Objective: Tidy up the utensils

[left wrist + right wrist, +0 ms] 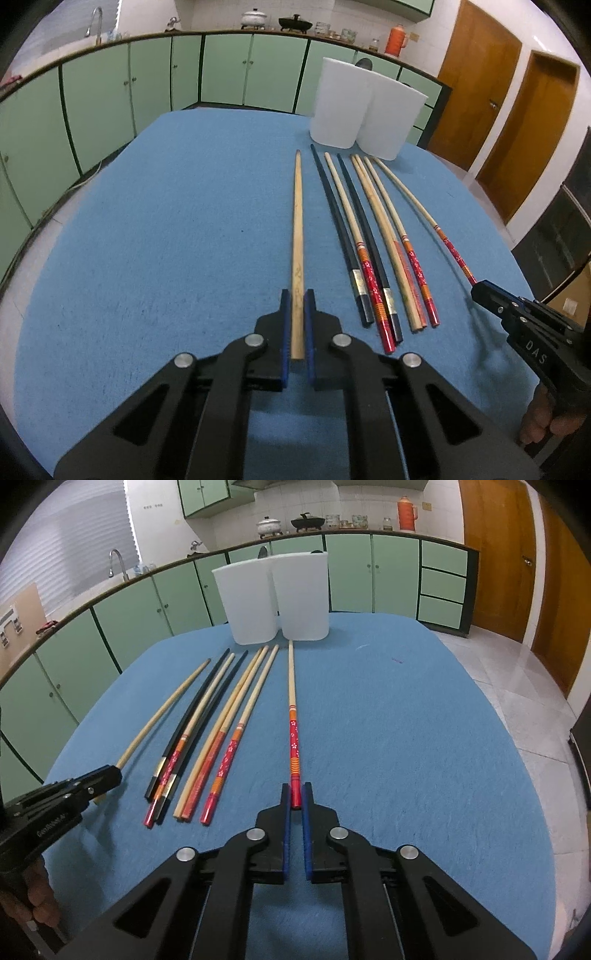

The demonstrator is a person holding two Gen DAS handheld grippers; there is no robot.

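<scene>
My left gripper (297, 297) is shut on the thick end of a plain wooden chopstick (297, 221), which lies on the blue tablecloth (166, 221) and points away from me. My right gripper (295, 790) is shut on the red end of a flower-patterned chopstick (292, 716). Between the two lie several more chopsticks (369, 251), black, plain and red-ended, side by side. Two tall white containers (336, 103) (391, 118) stand upright just beyond the chopstick tips. Each gripper also shows in the other view: the right gripper (484, 291) at the right edge, the left gripper (107, 775) at the left edge.
Green cabinets (221, 70) under a counter with pots and jars run behind the table. Wooden doors (476, 81) and a tiled floor (517, 672) are off to the right. A person's hand (543, 424) holds the right gripper's handle. The cloth (406, 738) spreads right of the chopsticks.
</scene>
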